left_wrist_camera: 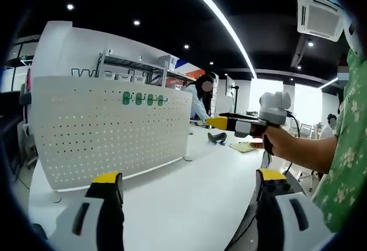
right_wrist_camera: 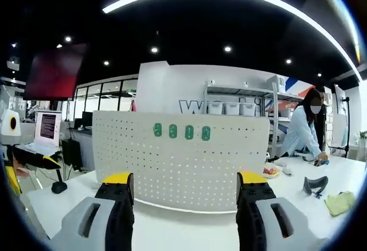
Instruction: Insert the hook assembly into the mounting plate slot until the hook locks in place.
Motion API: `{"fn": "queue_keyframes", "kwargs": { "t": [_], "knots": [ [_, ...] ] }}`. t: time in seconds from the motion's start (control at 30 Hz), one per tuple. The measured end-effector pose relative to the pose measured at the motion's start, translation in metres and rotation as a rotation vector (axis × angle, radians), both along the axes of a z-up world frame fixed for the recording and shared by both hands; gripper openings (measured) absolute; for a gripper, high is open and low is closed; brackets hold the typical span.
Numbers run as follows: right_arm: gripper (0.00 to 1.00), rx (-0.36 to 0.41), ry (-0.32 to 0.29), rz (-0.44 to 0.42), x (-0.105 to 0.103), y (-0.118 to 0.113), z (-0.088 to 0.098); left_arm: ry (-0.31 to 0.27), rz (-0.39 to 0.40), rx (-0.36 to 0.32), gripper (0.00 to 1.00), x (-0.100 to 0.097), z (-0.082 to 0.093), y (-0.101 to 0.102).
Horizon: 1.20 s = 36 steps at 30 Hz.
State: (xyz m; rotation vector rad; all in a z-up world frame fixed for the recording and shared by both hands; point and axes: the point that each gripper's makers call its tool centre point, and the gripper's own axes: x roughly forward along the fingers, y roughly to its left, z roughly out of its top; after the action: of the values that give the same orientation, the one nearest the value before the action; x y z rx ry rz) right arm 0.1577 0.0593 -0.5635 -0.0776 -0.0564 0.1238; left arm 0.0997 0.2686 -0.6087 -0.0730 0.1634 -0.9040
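The white table (right_wrist_camera: 189, 228) runs across the lower half of both views, and the white pegboard (right_wrist_camera: 180, 165) stands upright on it, filling the centre of the right gripper view and the left half of the left gripper view. This perforated panel is, I judge, the mounting plate; standing on edge keeps its holes facing the person. Four green hooks (right_wrist_camera: 180, 132) sit in a row near its top edge, just left of centre in the right gripper view, and they show again at the panel's upper middle in the left gripper view.

The left gripper (left_wrist_camera: 189, 191) rises from the bottom of its own view, jaws wide apart with nothing between them. The right gripper (right_wrist_camera: 183, 191) looks the same in its view: jaws spread, empty, aimed square at the panel, likely to line up an approach.

At the right of the left gripper view, a hand (left_wrist_camera: 281, 142) holds the right gripper level above the table.

A small dark object (right_wrist_camera: 315, 185) and a yellow-green cloth (right_wrist_camera: 339, 202) lie at lower right, well apart from the panel.
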Motion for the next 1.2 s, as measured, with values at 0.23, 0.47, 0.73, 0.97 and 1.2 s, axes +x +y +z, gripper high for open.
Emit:
{"fn": "queue_keyframes", "kwargs": {
  "t": [0.23,0.47,0.73,0.97,1.2],
  "knots": [
    [0.75,-0.015,0.005,0.02,-0.028,0.002,-0.005,-0.049,0.091,-0.05,0.99,-0.006,0.017,0.009],
    [0.76,-0.016,0.041,0.045,-0.051,0.002,-0.023,-0.061,0.099,-0.058,1.0,-0.007,0.01,0.012],
    [0.81,-0.027,0.008,0.129,-0.06,-0.001,-0.017,-0.036,0.054,-0.063,1.0,-0.008,0.003,0.019],
    [0.82,-0.038,-0.055,0.116,-0.055,-0.014,0.014,-0.083,0.049,-0.061,1.0,0.004,0.026,0.026],
    [0.83,-0.029,-0.056,0.122,-0.052,-0.015,0.015,-0.067,0.046,-0.07,1.0,0.015,0.028,0.027]
  ]
}}
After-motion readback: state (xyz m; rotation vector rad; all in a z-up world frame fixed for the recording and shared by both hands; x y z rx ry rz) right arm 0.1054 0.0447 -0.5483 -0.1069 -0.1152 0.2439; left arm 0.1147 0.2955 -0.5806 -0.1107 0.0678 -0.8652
